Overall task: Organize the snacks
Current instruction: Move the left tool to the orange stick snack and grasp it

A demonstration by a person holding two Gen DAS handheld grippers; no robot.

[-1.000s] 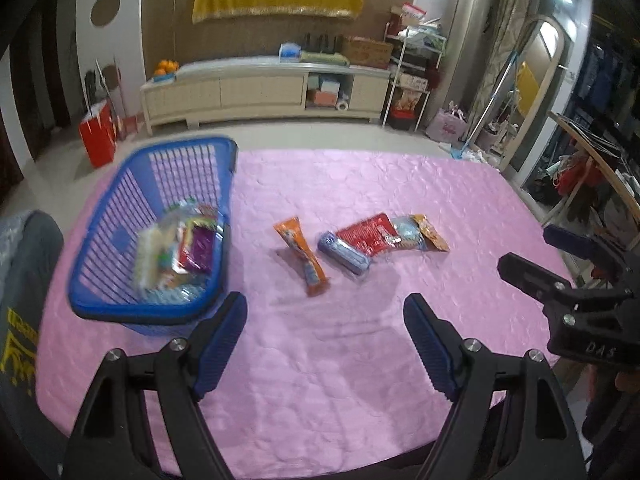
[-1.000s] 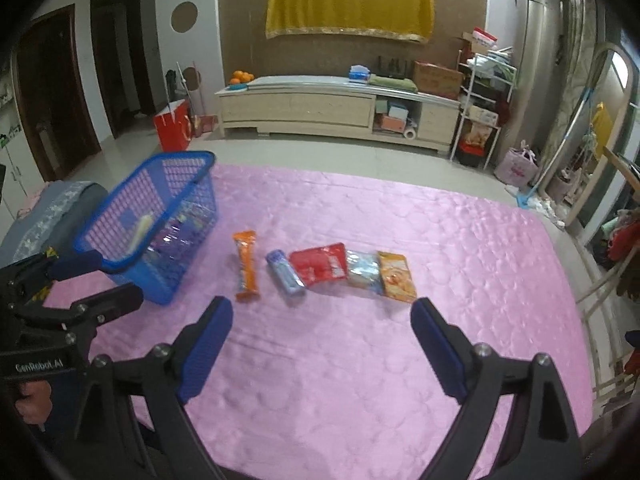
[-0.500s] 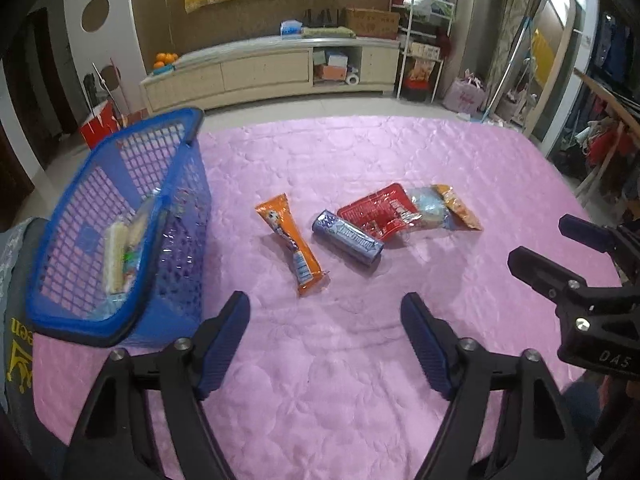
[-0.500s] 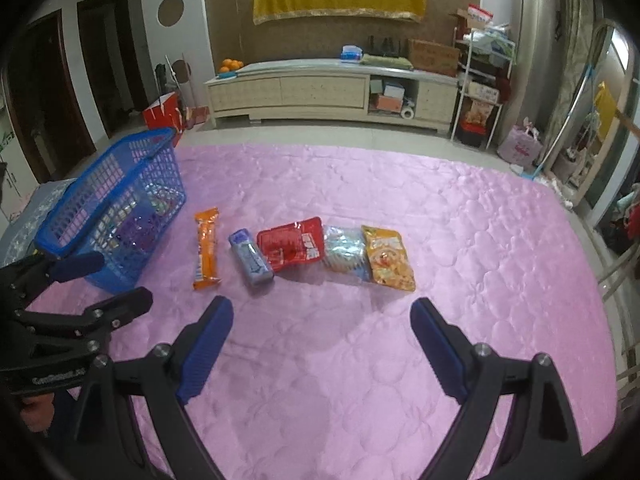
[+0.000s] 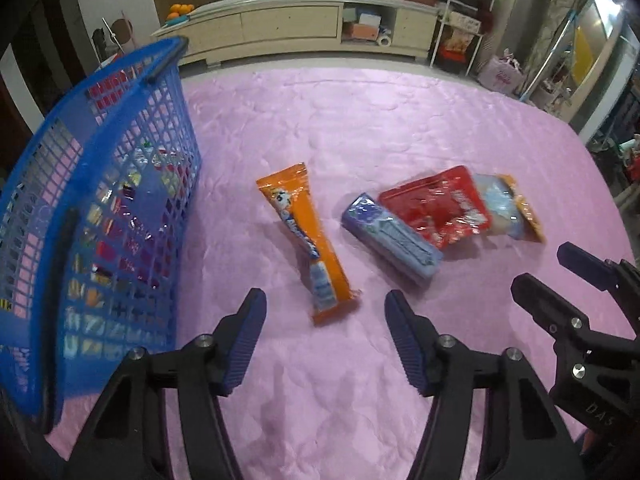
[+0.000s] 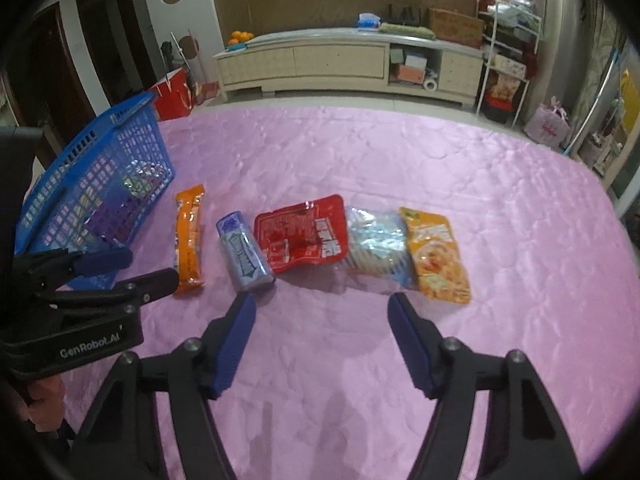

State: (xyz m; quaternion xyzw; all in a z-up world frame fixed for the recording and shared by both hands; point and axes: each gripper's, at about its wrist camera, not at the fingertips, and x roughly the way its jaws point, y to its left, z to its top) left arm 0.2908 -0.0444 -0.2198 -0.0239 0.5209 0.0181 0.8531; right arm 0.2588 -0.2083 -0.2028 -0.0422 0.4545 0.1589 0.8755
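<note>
Several snack packs lie in a row on the pink cloth: an orange bar pack [image 5: 306,240] [image 6: 189,244], a blue-purple pack [image 5: 390,238] [image 6: 244,258], a red pouch [image 5: 436,210] [image 6: 304,236], a clear bluish bag [image 6: 376,244] and an orange-yellow pouch [image 6: 438,256]. A blue basket [image 5: 120,184] [image 6: 96,184] at the left holds several snacks. My left gripper [image 5: 324,332] is open and empty, just short of the orange bar pack's near end. My right gripper [image 6: 320,332] is open and empty, in front of the red pouch.
The pink quilted cloth [image 6: 400,152] covers the table. Beyond its far edge stand a long cream cabinet [image 6: 344,64], a red bag [image 6: 172,94] and a shelf rack [image 6: 508,60]. Each gripper shows at the side of the other's view, right [image 5: 576,304] and left [image 6: 100,280].
Both grippers have moved forward and lower toward the snack row. The left one has come close to the orange bar pack. Both stay open; the snacks have not moved.
</note>
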